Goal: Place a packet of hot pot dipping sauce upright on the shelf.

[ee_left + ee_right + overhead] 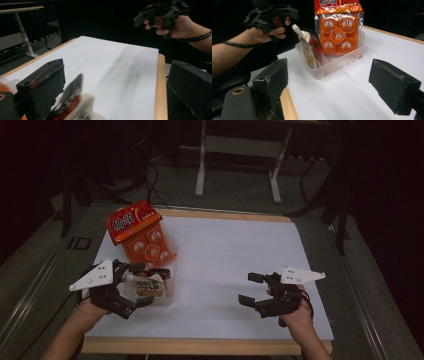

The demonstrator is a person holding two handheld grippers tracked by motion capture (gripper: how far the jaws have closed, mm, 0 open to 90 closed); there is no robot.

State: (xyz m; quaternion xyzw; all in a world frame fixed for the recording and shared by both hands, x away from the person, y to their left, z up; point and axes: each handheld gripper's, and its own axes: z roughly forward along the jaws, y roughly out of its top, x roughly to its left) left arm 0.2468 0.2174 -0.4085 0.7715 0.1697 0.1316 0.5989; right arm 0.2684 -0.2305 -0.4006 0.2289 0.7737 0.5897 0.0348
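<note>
Left gripper (145,285) jaws wide, empty, beside white pouch (308,48) leaning upright in clear bin (337,63); orange pack (142,237) propped behind. Right gripper (252,290) open, empty, idle right.

Looking at a desk (200,346) with a pale wooden edge showing along the near and far sides, sitting on a grey floor (45,270). Carrying a big white sheet (235,265) that's covering nearly the whole top. Resting directly on that sheet, over at the left: a clear plastic tray (342,62), shallow and see-through. Standing inside the tray: an orange snack pack (338,32) leaning upright, plus a smaller white pouch (307,50) at the tray's nearer end.
</note>
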